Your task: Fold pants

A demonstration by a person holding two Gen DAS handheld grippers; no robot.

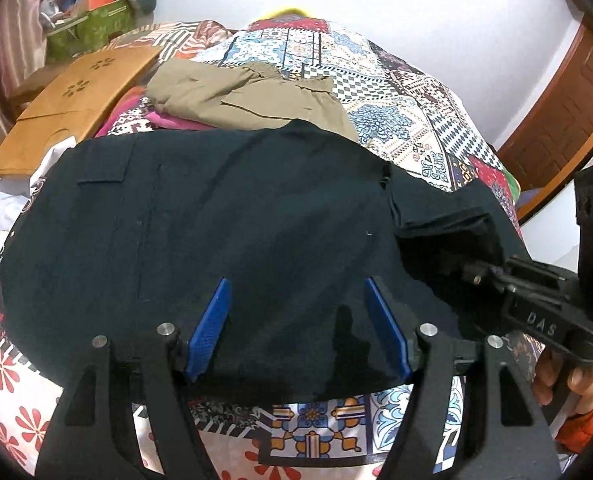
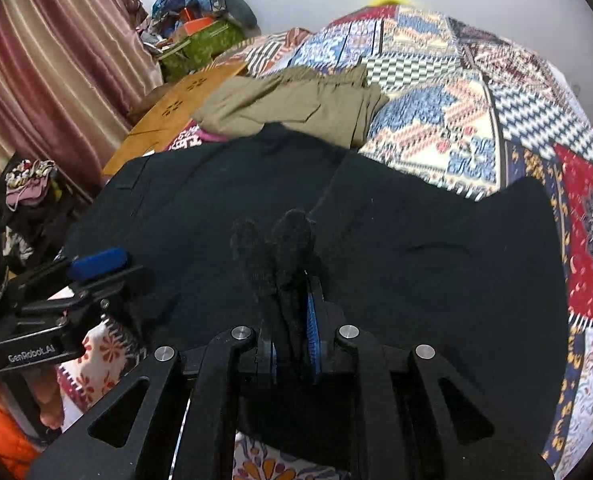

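Bed (image 1: 408,112) with patchwork cover. Black pants (image 1: 216,232) spread flat near front edge; khaki garment (image 1: 248,96) behind, touching; wooden board (image 1: 76,100) at left side.

Black pants (image 1: 236,216); khaki garment (image 1: 252,98); multicolour patchwork bedcover (image 1: 400,92); blue tool pads (image 1: 210,326); curtain (image 2: 48,64) maybe maroon-striped.

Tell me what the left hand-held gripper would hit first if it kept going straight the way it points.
Most likely the black pants: the left hand-held gripper stands open, angled down over them, nothing between. Depth is hard to judge.
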